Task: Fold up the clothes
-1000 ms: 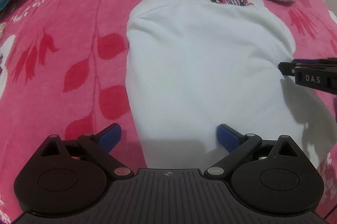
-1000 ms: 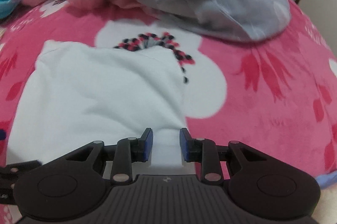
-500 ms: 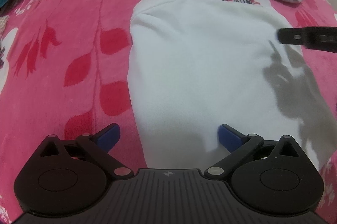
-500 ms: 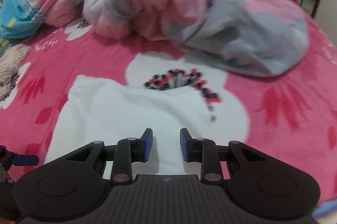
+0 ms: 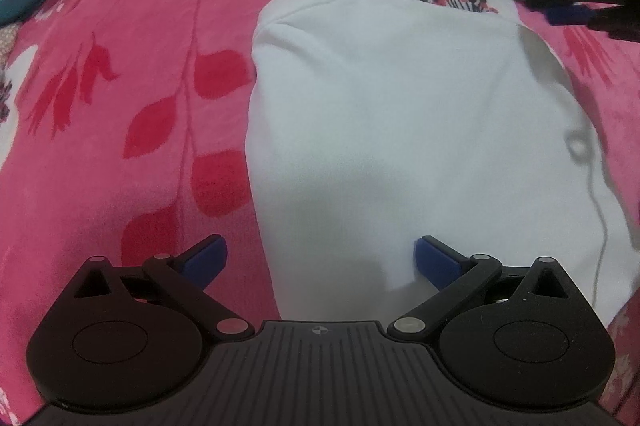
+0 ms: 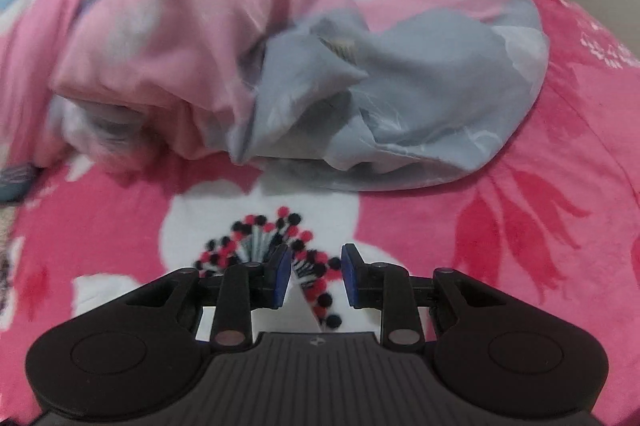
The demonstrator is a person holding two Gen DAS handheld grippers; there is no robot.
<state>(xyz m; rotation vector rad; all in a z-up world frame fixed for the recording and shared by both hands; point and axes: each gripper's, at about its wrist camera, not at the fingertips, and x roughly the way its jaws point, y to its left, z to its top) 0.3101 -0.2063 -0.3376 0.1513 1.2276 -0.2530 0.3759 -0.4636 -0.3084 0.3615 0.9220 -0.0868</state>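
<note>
Parking my left tongs [image 5: 320, 258] wide open and empty over the near edge of the white shirt [image 5: 400, 129] mid-frame on the bed [image 5: 120, 185], ready to grab, while my right tongs [image 6: 314, 276] sit half-open, holding nothing, at its far corner.

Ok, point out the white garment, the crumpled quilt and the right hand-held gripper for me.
white garment [image 5: 400, 129], left wrist view, middle of the flat cloth.
crumpled quilt [image 6: 420, 97], right wrist view, grey fold at its front.
right hand-held gripper [image 6: 314, 276], right wrist view, midway between its blue fingertips.
</note>
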